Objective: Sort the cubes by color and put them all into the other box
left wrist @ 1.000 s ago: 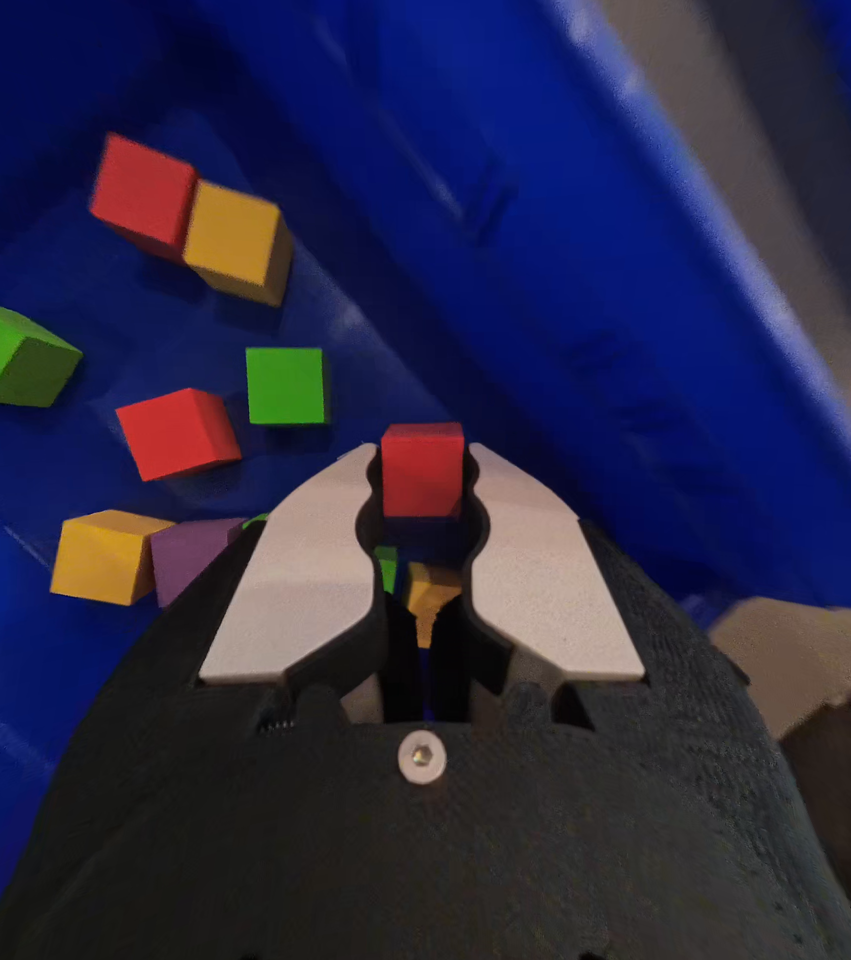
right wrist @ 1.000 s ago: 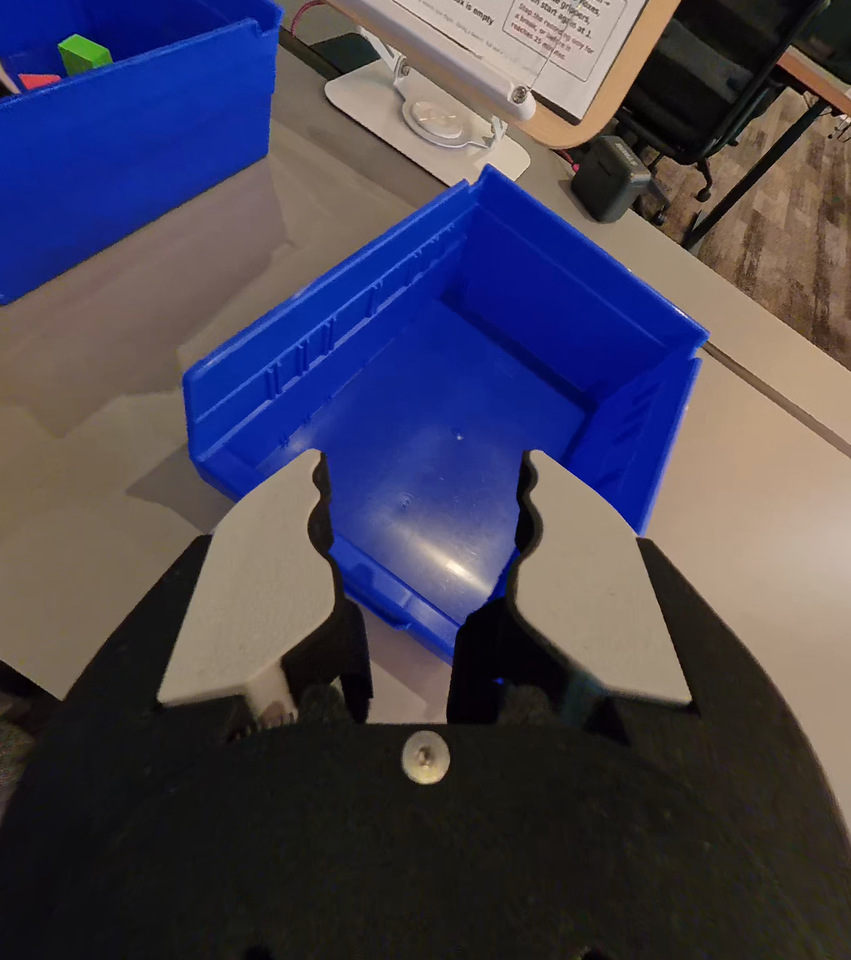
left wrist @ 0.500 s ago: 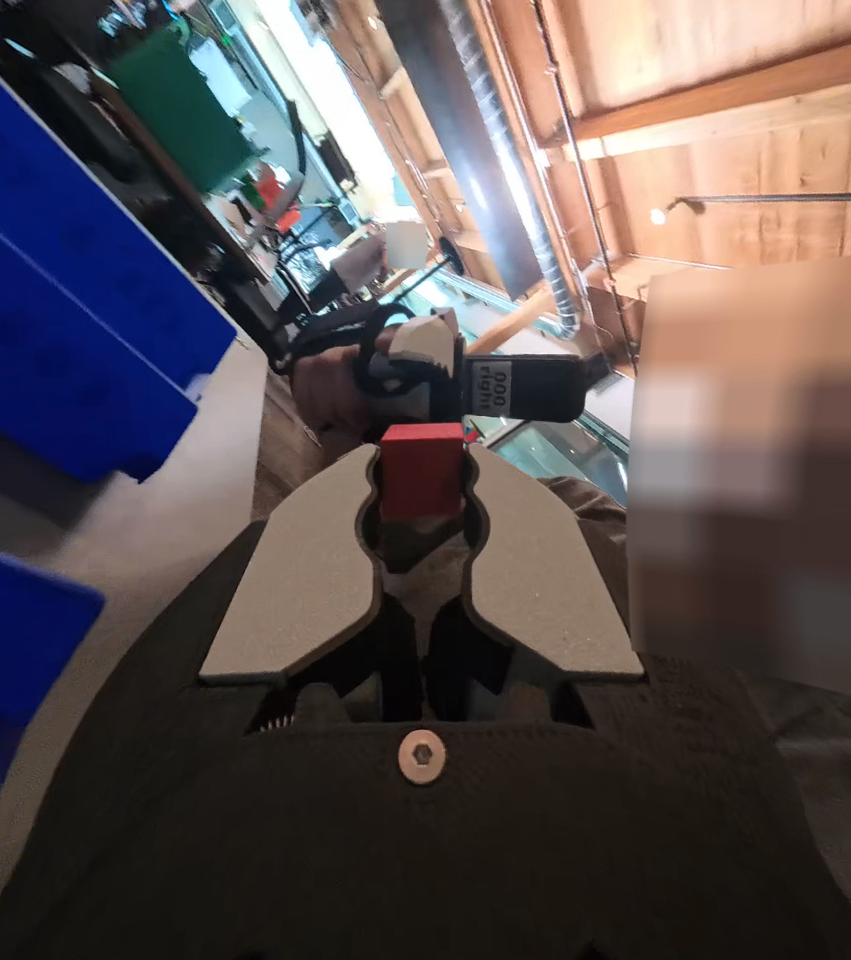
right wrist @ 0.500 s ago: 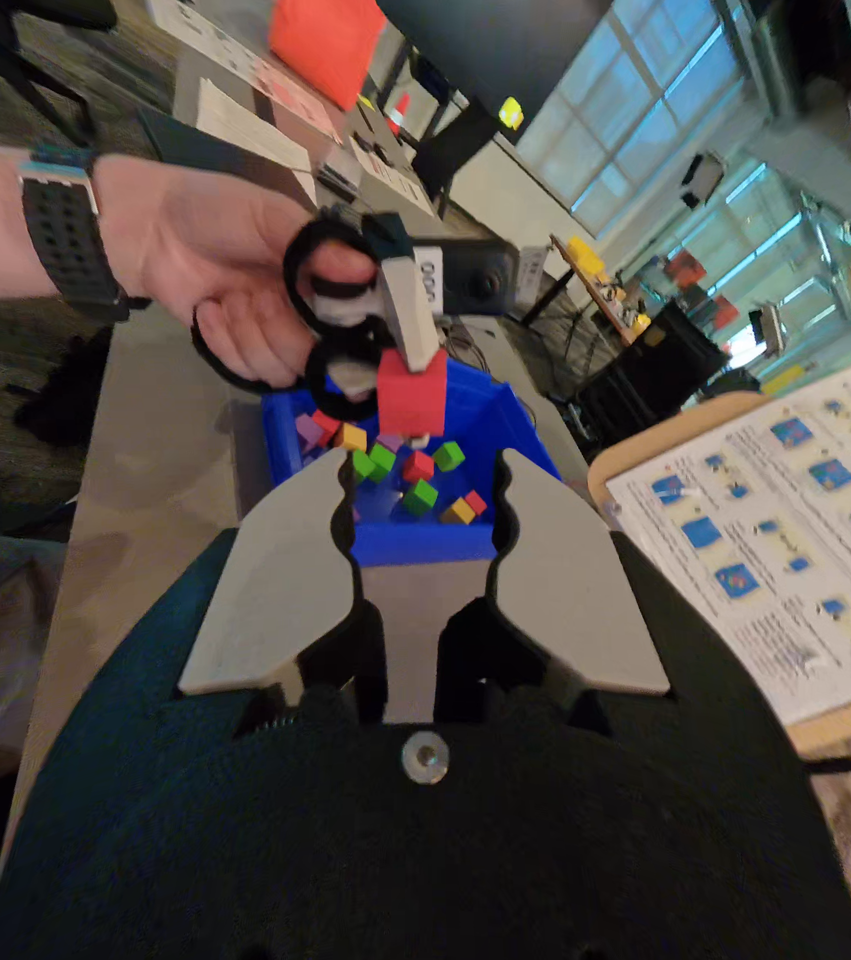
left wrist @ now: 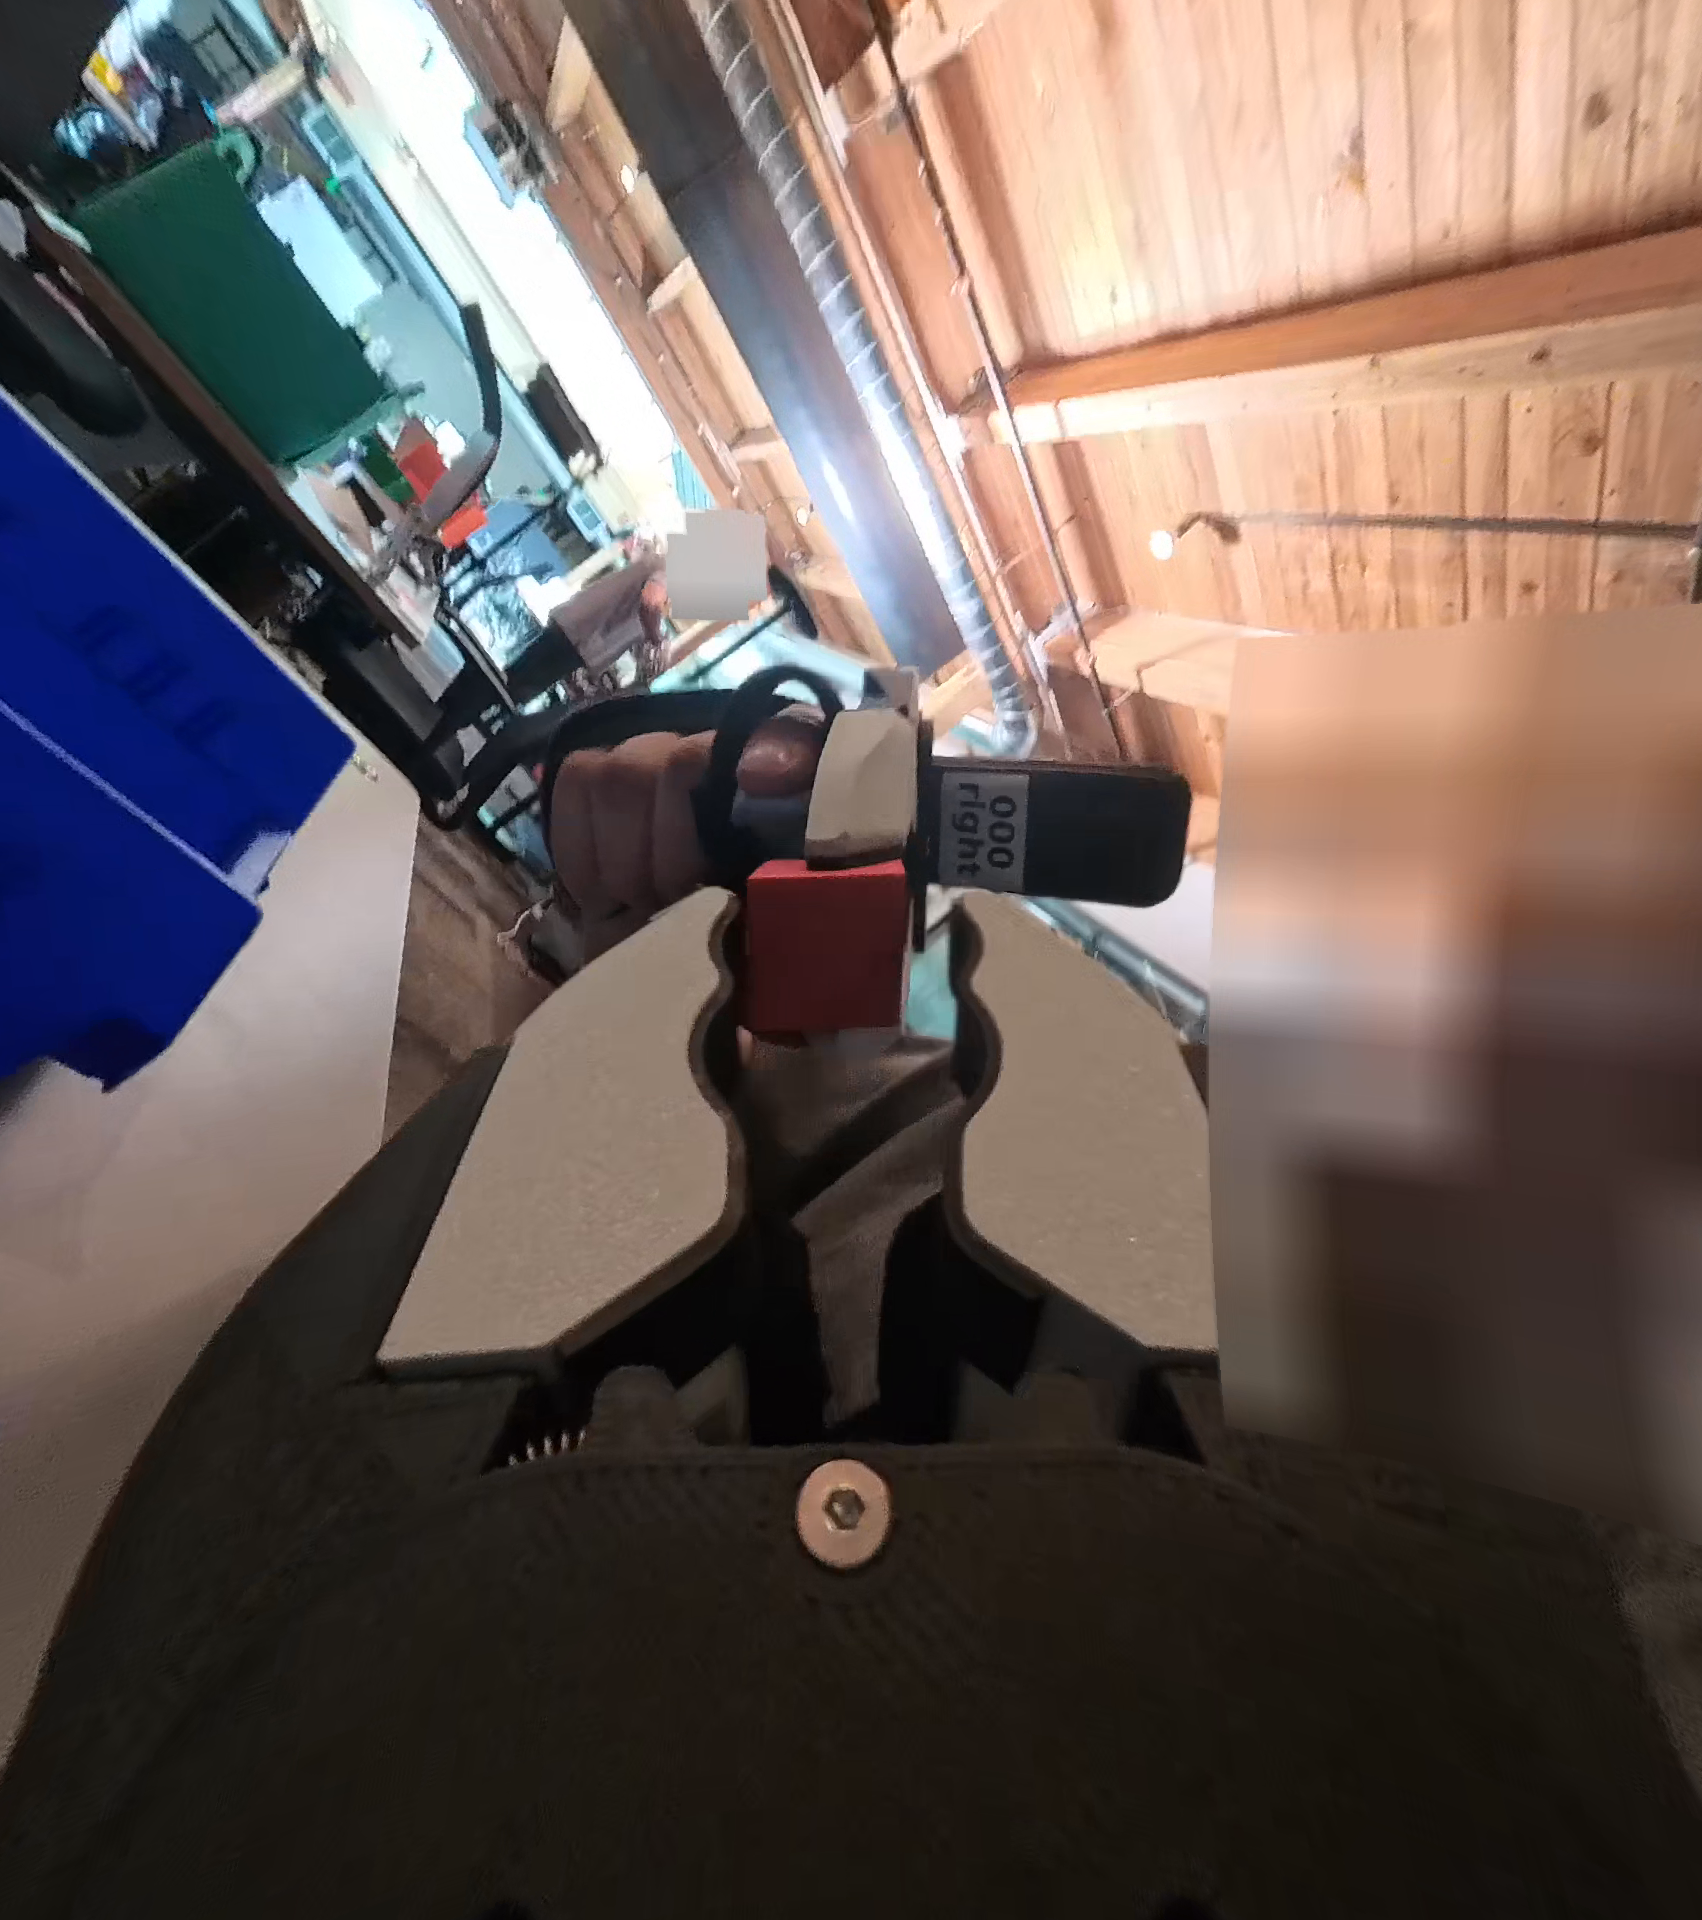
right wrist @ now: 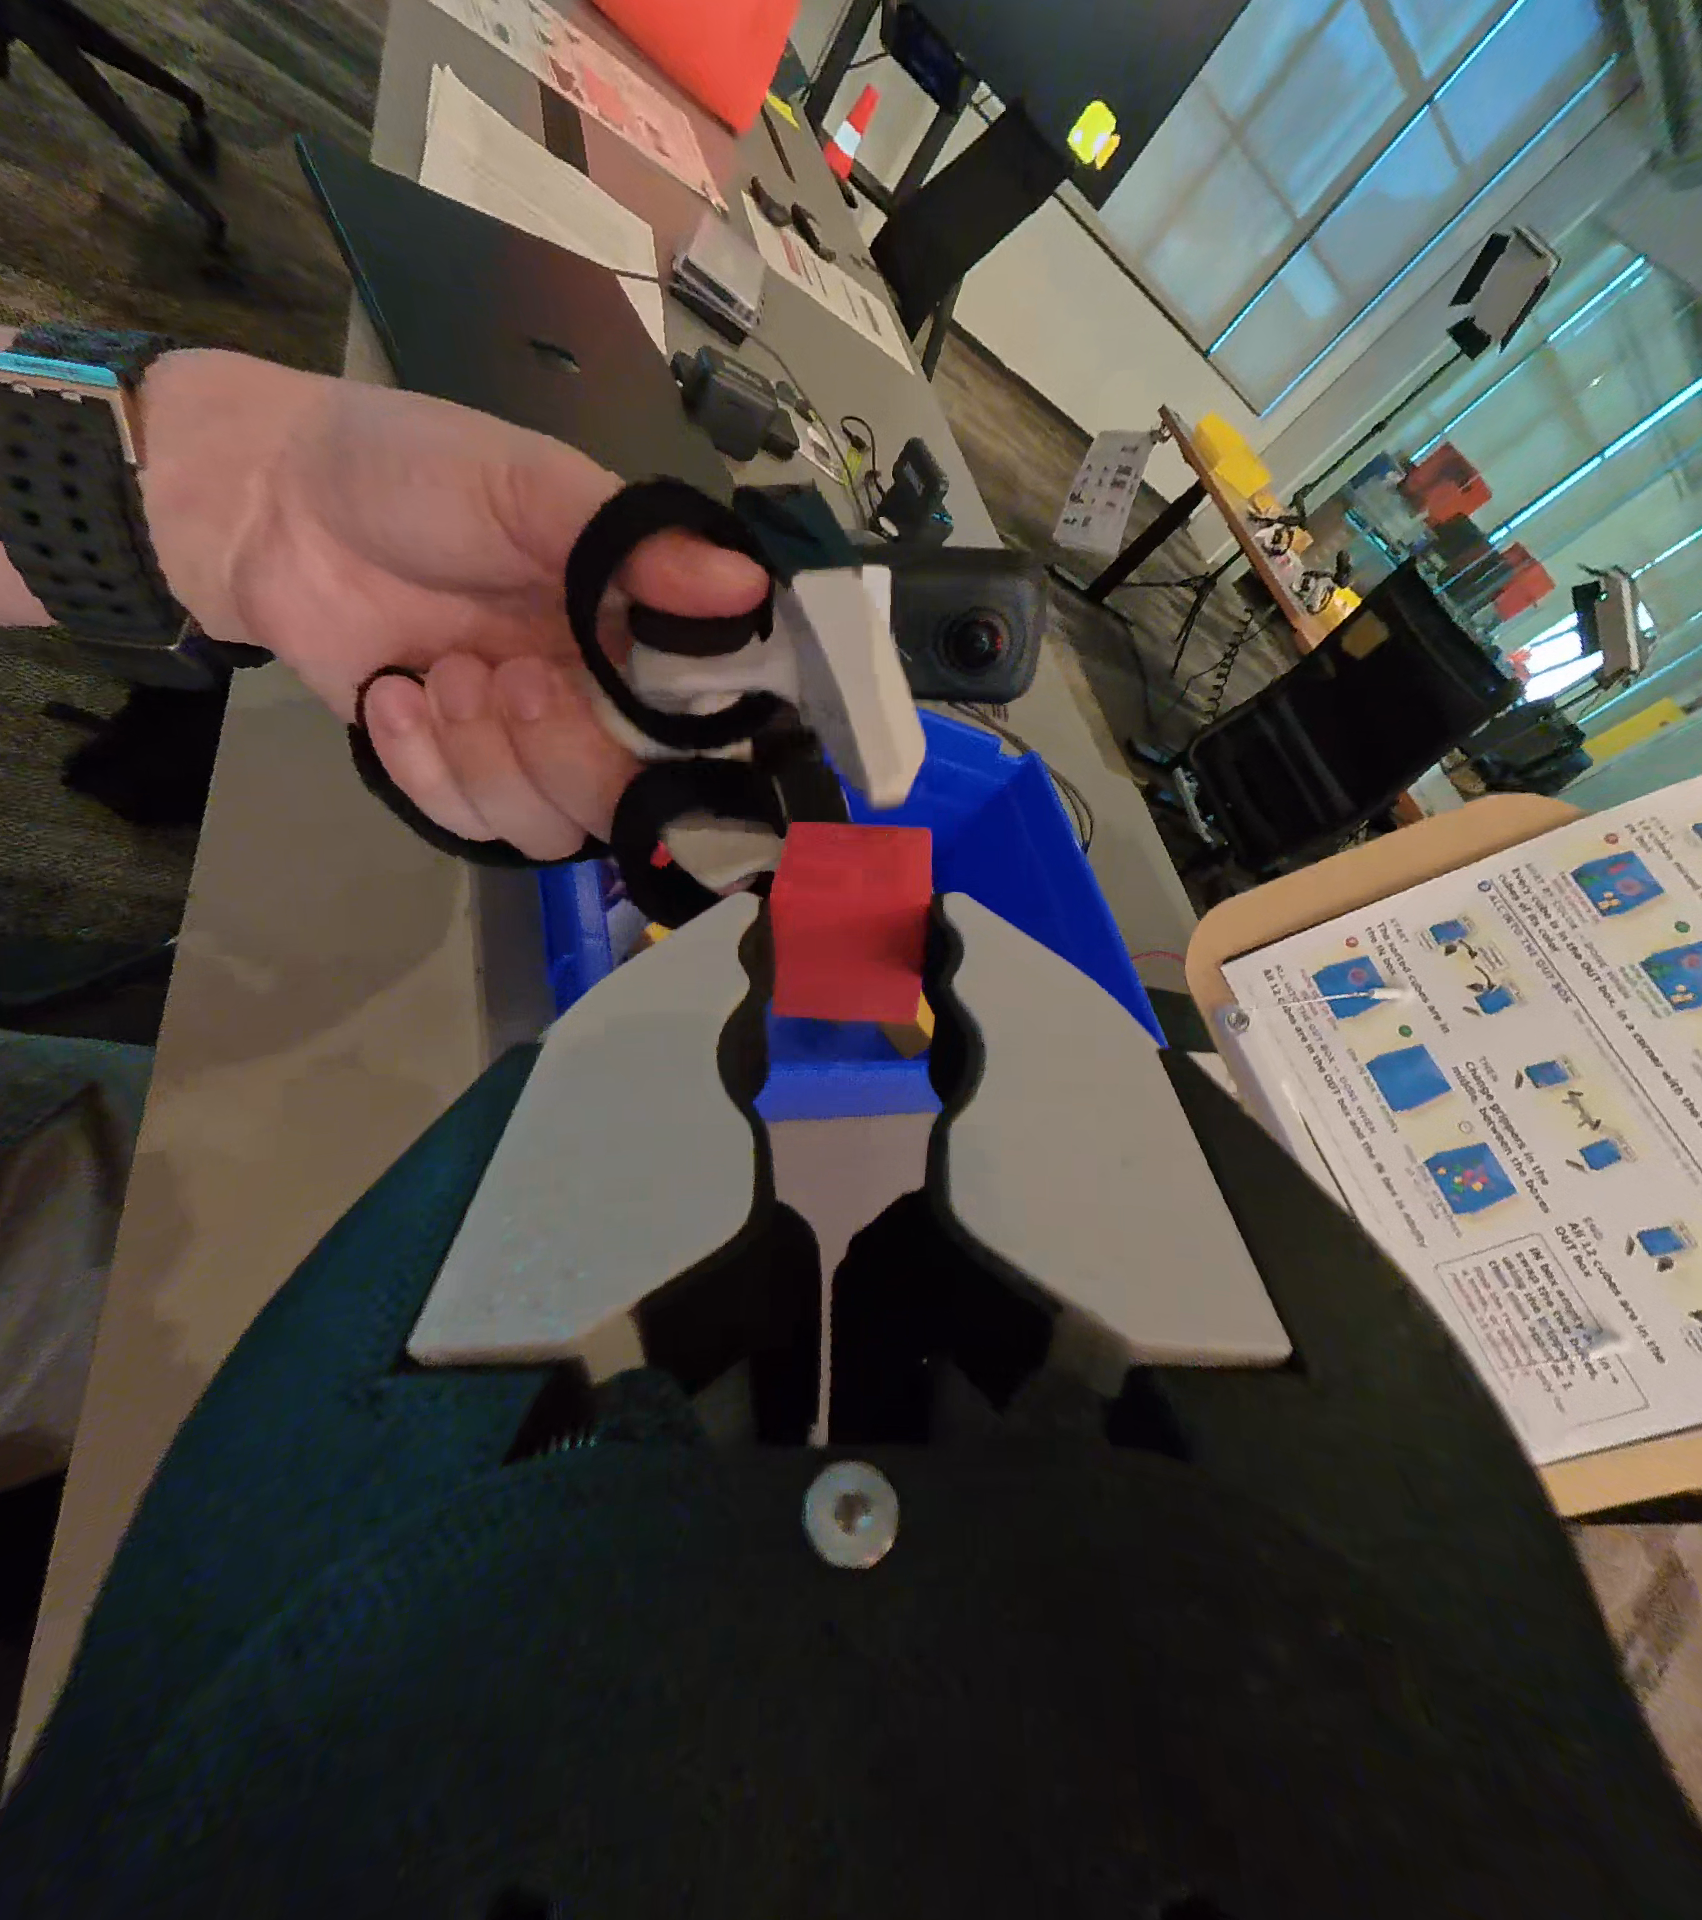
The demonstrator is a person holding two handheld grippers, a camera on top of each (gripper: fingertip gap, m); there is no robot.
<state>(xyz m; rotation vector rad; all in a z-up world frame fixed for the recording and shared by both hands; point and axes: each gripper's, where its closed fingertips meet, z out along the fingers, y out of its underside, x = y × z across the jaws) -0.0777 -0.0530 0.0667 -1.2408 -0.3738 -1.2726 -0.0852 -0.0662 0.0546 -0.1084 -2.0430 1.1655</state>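
Red cube (right wrist: 849, 935) pinched in right hand-held gripper (right wrist: 847, 971), left hand-held gripper (left wrist: 842, 961) released.

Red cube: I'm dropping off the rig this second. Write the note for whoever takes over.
Right gripper: shut on the red cube, which is held in the air above the table.
Left gripper: open, with its fingers on either side of the same cube and a gap on one side.
Blue bin: on the table just beyond the cube, with a yellow cube showing inside.
Printed sheet: on a board to the right.
The red cube rests on nothing; only the right gripper grips it.
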